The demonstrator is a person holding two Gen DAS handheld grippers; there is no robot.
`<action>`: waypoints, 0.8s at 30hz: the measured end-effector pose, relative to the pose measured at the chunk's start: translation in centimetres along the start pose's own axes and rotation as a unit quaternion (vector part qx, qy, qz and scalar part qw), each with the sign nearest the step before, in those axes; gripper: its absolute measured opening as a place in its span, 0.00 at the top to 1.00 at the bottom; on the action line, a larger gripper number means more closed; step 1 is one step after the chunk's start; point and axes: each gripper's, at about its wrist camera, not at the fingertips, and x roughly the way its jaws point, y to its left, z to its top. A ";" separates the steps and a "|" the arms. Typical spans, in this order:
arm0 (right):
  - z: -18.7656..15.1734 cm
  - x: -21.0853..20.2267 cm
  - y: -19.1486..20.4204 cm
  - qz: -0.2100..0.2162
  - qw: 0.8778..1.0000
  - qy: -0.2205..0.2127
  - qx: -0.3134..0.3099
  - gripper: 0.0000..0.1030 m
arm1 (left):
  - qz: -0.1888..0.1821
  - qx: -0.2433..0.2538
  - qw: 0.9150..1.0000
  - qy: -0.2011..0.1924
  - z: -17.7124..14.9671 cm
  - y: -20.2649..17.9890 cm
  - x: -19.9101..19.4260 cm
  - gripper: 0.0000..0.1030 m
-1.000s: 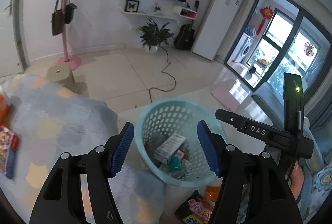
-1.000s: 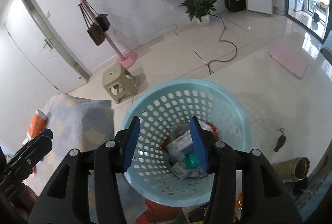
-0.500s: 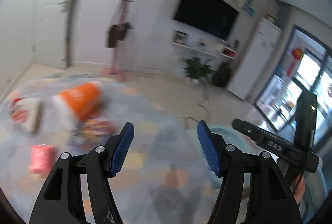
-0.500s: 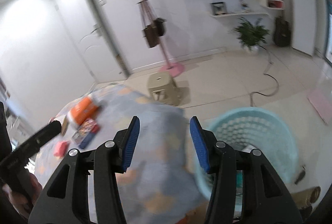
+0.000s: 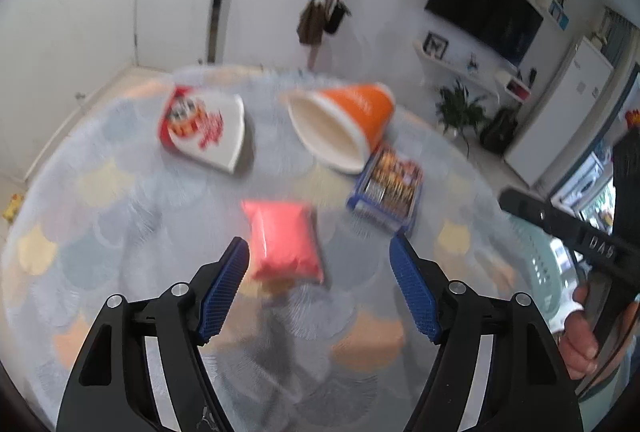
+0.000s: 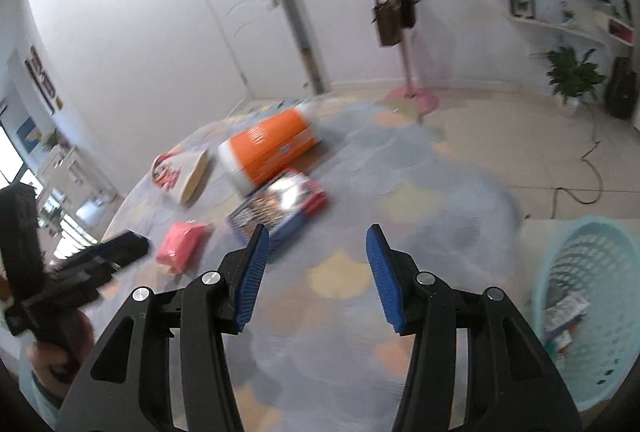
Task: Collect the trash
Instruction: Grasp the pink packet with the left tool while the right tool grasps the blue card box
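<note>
The pink packet (image 5: 285, 240) lies flat on the patterned tablecloth (image 5: 120, 192) and serves as the reference point. Its near end sits between the blue pads of the left gripper (image 5: 319, 290), closer to the left pad; whether a pad touches it cannot be determined because of motion blur. The left gripper's jaws are spread wide and hold nothing.

Beyond the pink packet and to its right lies the blue-edged snack packet (image 5: 386, 188), flat, apart from the pink one. The orange paper cup (image 5: 344, 120) lies on its side farther back, its white mouth turned toward the camera and its rim just beside the blue-edged packet. Left of the cup, well behind the pink packet, lies the red-and-white wedge-shaped box (image 5: 204, 126).

In the right wrist view the same items appear: pink packet (image 6: 182, 242), blue-edged snack packet (image 6: 280, 206), orange paper cup (image 6: 266, 148), wedge-shaped box (image 6: 180, 168). The right gripper (image 6: 316, 274) hovers above bare tablecloth, to the right of the pink packet, with its jaws wide apart and empty.

The light-blue perforated basket (image 6: 592, 312) stands on the floor past the table edge, far right of the pink packet, with discarded packaging visible inside.
</note>
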 end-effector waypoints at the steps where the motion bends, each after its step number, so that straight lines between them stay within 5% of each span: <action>1: 0.0 0.7 0.4 0.000 1.000 0.008 -0.001 0.51 | 0.000 0.000 1.000 0.004 -0.3 -0.1 0.4 0.31; 8: 0.0 5.1 1.7 0.001 0.998 0.059 0.015 0.46 | 0.041 0.007 0.999 0.020 -0.7 0.6 2.7 0.35; 12: 0.7 6.9 2.1 0.001 0.997 0.071 0.032 0.43 | 0.058 0.010 0.998 0.010 -0.6 1.0 2.4 0.61; 15: 1.3 8.2 2.8 0.010 0.996 0.082 0.043 0.39 | 0.048 0.011 0.999 -0.007 -1.2 1.3 1.9 0.62; 24: 2.4 11.7 4.1 -0.058 0.990 0.086 0.099 0.31 | 0.041 -0.023 0.997 -0.060 -1.6 2.2 -0.7 0.62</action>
